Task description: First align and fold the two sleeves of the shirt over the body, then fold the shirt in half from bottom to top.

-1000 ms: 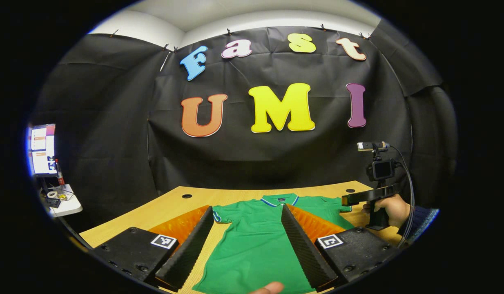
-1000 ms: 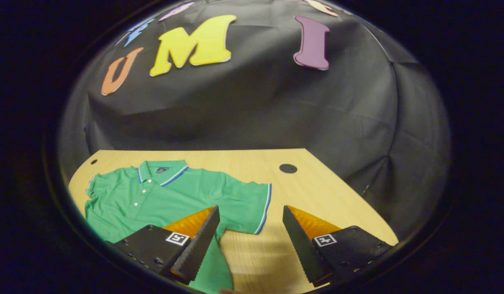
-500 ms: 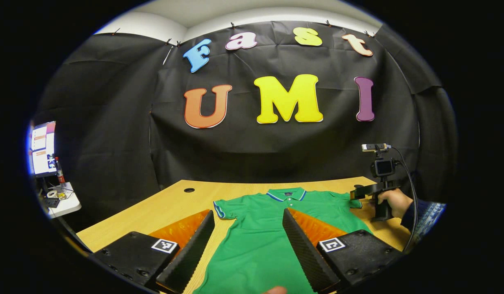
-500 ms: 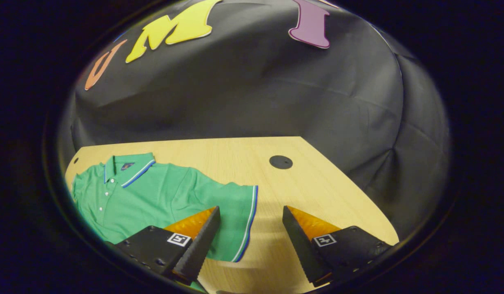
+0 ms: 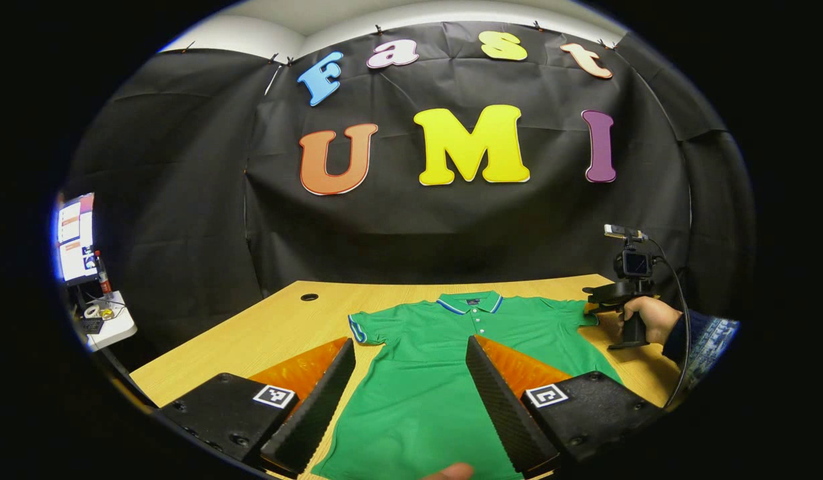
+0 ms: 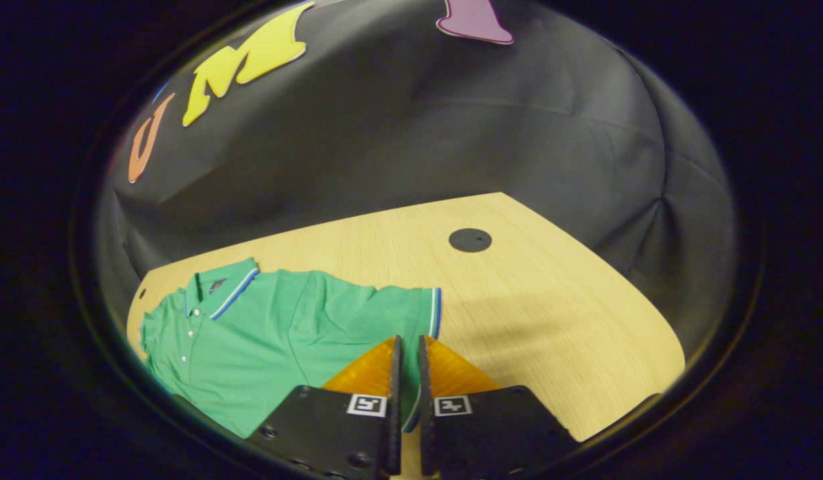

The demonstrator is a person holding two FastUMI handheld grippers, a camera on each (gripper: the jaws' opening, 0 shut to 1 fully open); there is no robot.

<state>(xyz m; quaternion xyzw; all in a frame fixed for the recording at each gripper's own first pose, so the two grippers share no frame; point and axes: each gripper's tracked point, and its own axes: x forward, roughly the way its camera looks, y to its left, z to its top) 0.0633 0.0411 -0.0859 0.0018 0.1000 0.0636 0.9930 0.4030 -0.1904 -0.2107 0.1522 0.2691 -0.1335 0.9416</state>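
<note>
The shirt (image 5: pixel 445 360) lies flat on the bench (image 6: pixel 531 300), collar toward the wall. The right tool (image 6: pixel 406 353) is pinched on the shirt's sleeve (image 6: pixel 411 313) hem. The left tool (image 5: pixel 411 387) hangs wide open above the shirt's body, holding nothing.

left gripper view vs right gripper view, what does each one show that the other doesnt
Left gripper view: its own open claw above the shirt's body, the shirt's left sleeve, a monitor, a small white side table, and the hand holding the other claw.
Right gripper view: the right claw closed on the right sleeve, and a round black cap in the table.
Both: the green shirt lying flat on the wooden table.
</note>
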